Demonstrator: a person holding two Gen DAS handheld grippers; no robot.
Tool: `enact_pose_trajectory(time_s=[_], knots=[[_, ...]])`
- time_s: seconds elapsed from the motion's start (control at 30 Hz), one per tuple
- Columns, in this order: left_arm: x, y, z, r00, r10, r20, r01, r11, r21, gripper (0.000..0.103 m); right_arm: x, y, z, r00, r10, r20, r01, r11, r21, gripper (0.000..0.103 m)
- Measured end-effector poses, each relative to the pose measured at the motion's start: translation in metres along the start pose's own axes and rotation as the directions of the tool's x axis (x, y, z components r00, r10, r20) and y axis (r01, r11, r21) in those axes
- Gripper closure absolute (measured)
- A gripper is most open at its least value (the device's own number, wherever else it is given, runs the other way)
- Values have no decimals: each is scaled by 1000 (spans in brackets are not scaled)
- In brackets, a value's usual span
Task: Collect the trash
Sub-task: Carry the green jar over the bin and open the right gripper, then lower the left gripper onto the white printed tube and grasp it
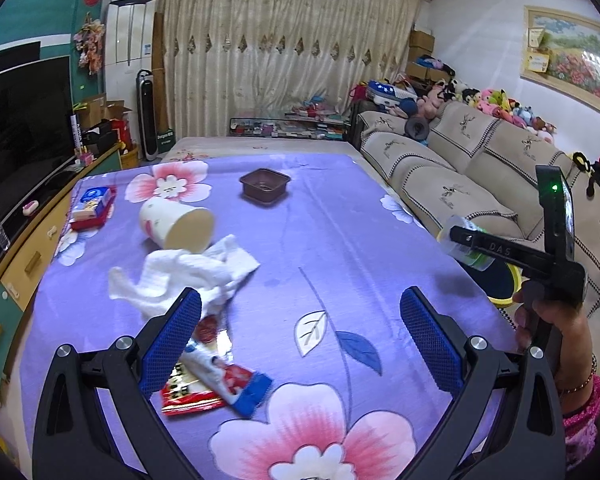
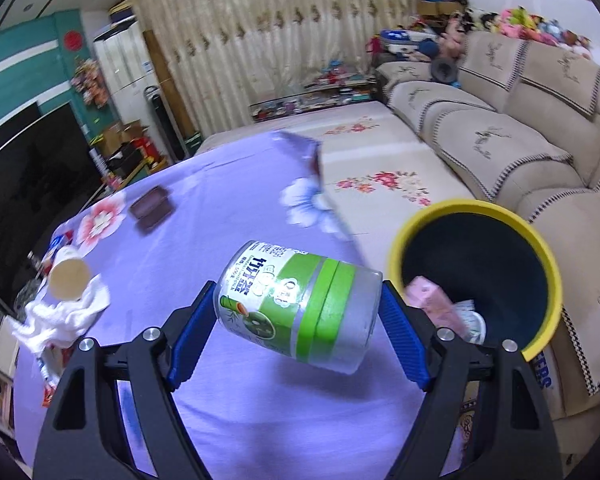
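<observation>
A purple flowered cloth (image 1: 340, 220) covers the table, with a beige sofa (image 1: 452, 168) just beside it and plush toys (image 1: 496, 100) lined along its back. Cream curtains (image 1: 284, 52) hang across the far wall, a dark television (image 1: 20, 128) stands on the left, and what looks like a landscape picture (image 1: 572, 52) hangs over the sofa.

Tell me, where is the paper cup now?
In the left wrist view the paper cup lies on its side on the purple cloth, left of centre, touching the crumpled white tissue and left of the brown tray.

Cream curtains (image 1: 284, 52) fill the far wall; a beige sofa (image 1: 480, 168) lines the right side, a dark television (image 1: 20, 128) the left.
</observation>
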State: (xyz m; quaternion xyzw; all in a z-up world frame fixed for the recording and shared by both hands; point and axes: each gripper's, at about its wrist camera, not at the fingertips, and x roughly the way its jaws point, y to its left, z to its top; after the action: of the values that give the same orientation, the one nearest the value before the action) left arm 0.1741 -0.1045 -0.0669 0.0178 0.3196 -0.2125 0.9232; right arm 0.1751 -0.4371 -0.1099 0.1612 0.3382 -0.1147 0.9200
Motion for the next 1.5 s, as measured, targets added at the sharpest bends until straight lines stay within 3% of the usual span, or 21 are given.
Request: enact_pose_trajectory(time_s=[0.33,0.6,0.83,1.03,1.3,1.5], knots=[[23,-22,8,999,-6,-35,7,1000,23,5,21,-103,13,986,-163,-21,165,977,136,28],[29,-23,11,999,7,-47,-6,1000,25,5,54,-148,12,970,-228,-83,240,952,192,26],[27,-14,10,999,21,-43,-21,1000,9,5,47,-147,11,972,-226,-72,236,950,205,23],[22,-1,2,996,69,-55,-69,998,11,5,32,-124,-1,981,-183,-60,190,969,155,22],[13,36,-18,971,208,-116,-210,978,-1,5,18,-97,-5,991,-125,-38,129,986,109,22],[20,64,-30,962,224,-156,-239,968,-82,5,17,-86,-6,994,-108,-37,111,989,95,21]])
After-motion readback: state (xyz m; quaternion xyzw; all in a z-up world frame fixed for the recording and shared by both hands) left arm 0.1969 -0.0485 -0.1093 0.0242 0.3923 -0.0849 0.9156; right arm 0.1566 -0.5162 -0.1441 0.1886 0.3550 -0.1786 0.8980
